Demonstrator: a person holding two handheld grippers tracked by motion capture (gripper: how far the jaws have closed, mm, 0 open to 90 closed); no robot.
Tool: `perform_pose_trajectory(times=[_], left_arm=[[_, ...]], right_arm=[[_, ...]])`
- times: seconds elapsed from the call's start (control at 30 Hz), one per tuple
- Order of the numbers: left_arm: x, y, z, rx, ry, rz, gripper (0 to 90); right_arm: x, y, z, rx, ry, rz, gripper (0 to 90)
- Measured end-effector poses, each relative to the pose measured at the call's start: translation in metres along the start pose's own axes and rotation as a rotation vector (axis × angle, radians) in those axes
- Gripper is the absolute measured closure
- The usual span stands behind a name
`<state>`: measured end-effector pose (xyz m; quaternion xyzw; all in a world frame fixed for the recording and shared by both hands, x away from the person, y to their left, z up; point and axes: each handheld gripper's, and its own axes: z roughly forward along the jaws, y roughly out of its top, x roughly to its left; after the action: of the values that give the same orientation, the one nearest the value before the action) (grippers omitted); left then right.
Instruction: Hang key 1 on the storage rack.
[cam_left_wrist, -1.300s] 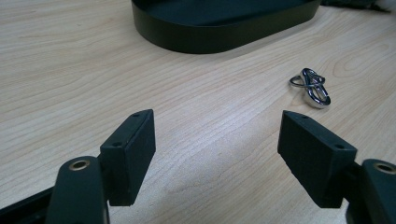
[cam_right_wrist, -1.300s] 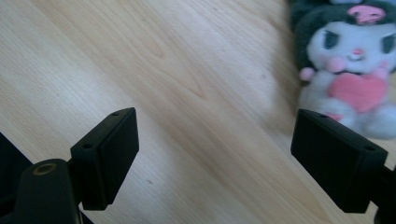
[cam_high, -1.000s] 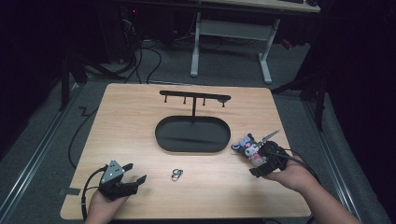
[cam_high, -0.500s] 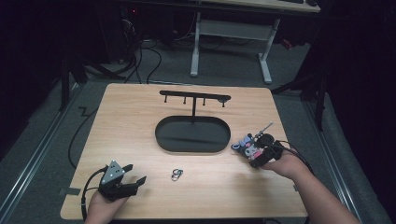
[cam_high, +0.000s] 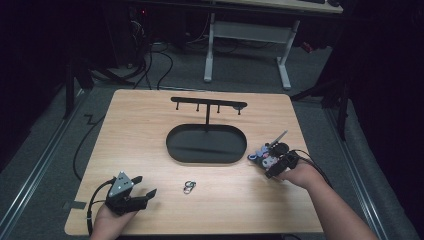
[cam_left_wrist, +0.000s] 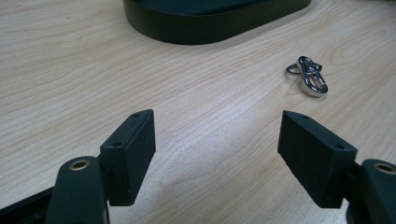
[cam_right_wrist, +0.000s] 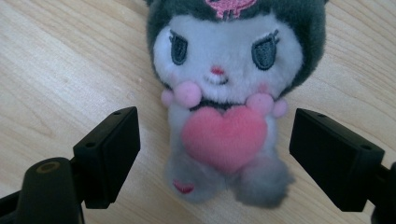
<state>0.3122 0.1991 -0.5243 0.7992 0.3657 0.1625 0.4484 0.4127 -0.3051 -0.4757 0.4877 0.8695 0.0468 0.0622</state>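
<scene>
Lying face-up on the table (cam_high: 150, 130) at the lower middle of the right gripper view, the plush (cam_right_wrist: 233, 93) is framed by the wide-open jaws of the right gripper (cam_right_wrist: 215, 154), one on either side of its body, not touching it. It is judged light, soft and compressible, unlikely to slip; the torso behind the pink heart is judged the best place to be gripped. In the high view the plush (cam_high: 265, 156) is seen at the right of the frame, just beside the tray. The left gripper (cam_left_wrist: 219, 149), at the lower left of the high view, is held wide open over bare wood. A small metal ring (cam_left_wrist: 308, 74) lies beyond it. Farther off, the dark oval tray (cam_high: 172, 145) appears empty; a hook rack (cam_high: 208, 104) rises from its far side.
</scene>
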Motion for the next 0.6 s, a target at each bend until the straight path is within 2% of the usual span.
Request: perform_pose_trajectory(times=[0.03,0.23,0.4,0.43,0.47,0.5,0.6], left_arm=[[-0.0002,0.0000,0.0000,0.000,0.000,0.000,28.2],[0.0001,-0.0004,0.0005,0.005,-0.004,0.002,28.2],[-0.0003,-0.0005,0.0010,0.008,-0.006,0.003,28.3],[-0.0004,-0.0006,0.0010,0.007,-0.006,0.003,28.3],[-0.0004,-0.0006,0.0010,0.007,-0.006,0.003,28.4],[-0.0004,-0.0007,0.0010,0.009,-0.006,0.002,28.4],[-0.0003,0.0000,0.0008,0.004,-0.009,-0.001,28.5]], right_arm=[[-0.0015,0.0009,0.0018,-0.004,-0.005,-0.020,17.4],[-0.0014,0.0033,0.0073,0.026,-0.009,-0.009,24.2],[-0.0024,0.0038,0.0100,0.040,-0.002,0.012,34.6],[-0.0025,0.0038,0.0100,0.038,-0.009,0.009,38.6],[-0.0025,0.0038,0.0100,0.038,-0.009,0.009,38.6],[-0.0024,0.0037,0.0084,0.027,-0.014,0.005,44.6],[-0.0008,0.0040,0.0073,0.036,-0.023,-0.017,46.6]])
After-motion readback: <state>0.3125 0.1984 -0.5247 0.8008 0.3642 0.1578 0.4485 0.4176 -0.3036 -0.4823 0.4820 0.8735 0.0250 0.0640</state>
